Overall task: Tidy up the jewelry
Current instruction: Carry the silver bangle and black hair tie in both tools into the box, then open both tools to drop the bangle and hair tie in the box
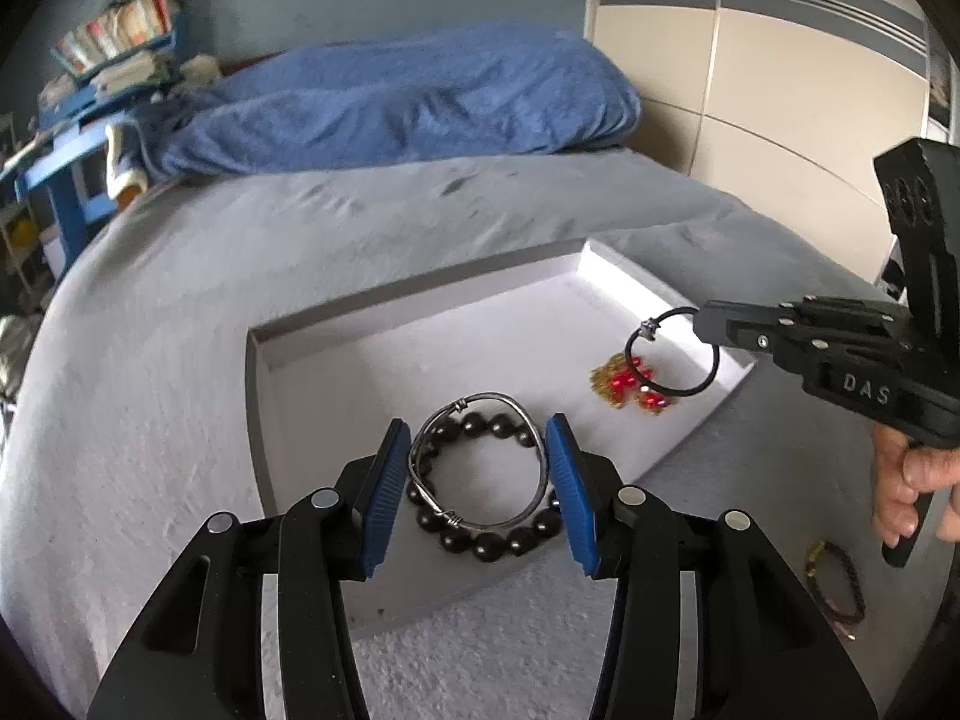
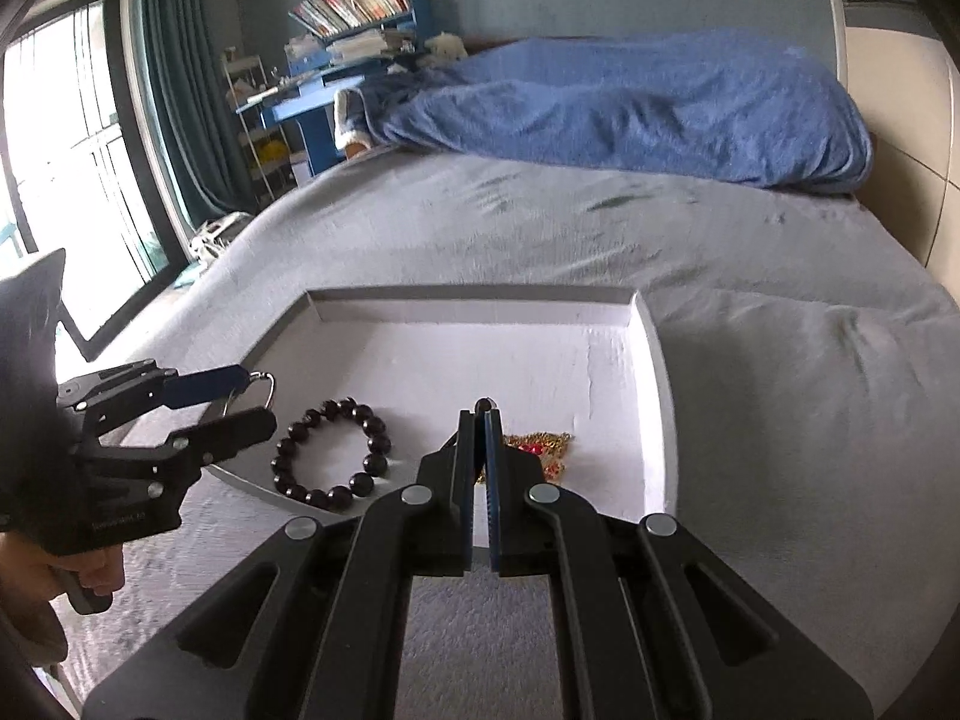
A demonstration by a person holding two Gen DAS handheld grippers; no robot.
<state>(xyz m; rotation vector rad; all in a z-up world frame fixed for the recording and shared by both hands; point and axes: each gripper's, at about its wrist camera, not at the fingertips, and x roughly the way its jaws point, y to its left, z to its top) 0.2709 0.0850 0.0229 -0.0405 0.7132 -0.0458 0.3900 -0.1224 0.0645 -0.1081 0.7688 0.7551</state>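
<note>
L claw angled down over white tray on bed – pads clamp silver bangle above bead bracelet (in tray). R claw closed, pinching black ring over red-gold piece.

The white tray lies on the grey bed cover, its low raised rim the only barrier to a sideways approach; from above it is open. Inside, the far half of the floor is bare. The near half is crowded: a dark bead bracelet at the near left, a gold and red ornament at the near right (a clear strip lies between them). Far off, a rumpled blue blanket blocks the bed's far edge. The wide stretch of cover between tray and blanket is free. A brown braided bracelet lies outside the tray, near right.
</note>
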